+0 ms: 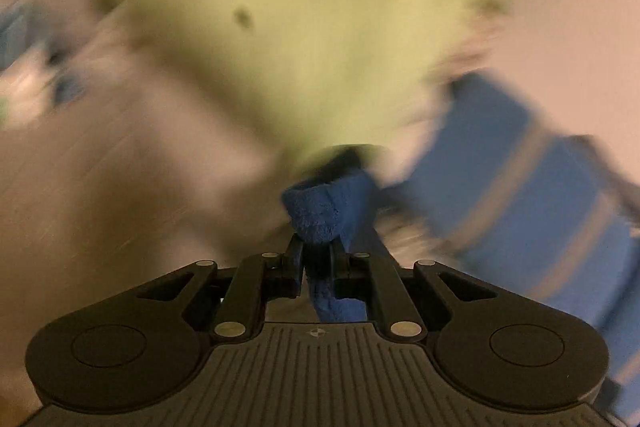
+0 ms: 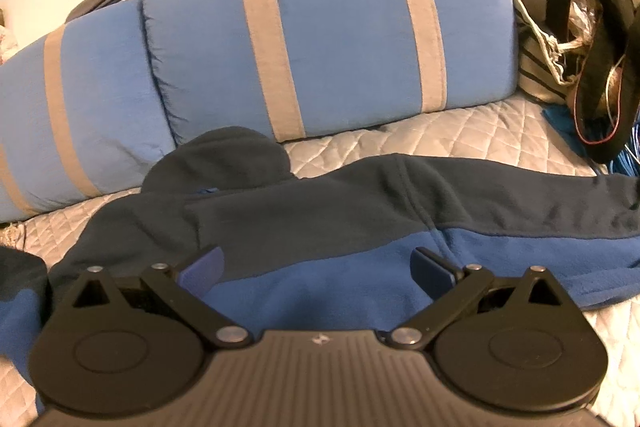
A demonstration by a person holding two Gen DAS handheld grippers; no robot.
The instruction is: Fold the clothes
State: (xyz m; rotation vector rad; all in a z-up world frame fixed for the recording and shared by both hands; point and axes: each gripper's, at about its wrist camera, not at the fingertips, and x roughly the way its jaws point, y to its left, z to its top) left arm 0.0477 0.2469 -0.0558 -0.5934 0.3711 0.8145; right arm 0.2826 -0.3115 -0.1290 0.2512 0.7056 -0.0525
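Note:
A fleece jacket (image 2: 360,211), dark navy above and bright blue below, lies spread on the quilted bed cover (image 2: 460,135). Its hood (image 2: 224,159) rests against the pillows. My right gripper (image 2: 316,267) stands open just above the bright blue part, nothing between its fingers. In the blurred left wrist view my left gripper (image 1: 318,247) is shut on a bunched fold of the blue fleece (image 1: 324,211), which sticks out past the pads and hangs below them. How the held fold joins the spread jacket is hidden.
Two blue pillows with tan stripes (image 2: 328,23) lean at the head of the bed, one also in the left wrist view (image 1: 520,179). A yellow-green cloth (image 1: 300,27) fills the blurred left view. Bags and dark straps (image 2: 592,39) pile at the right.

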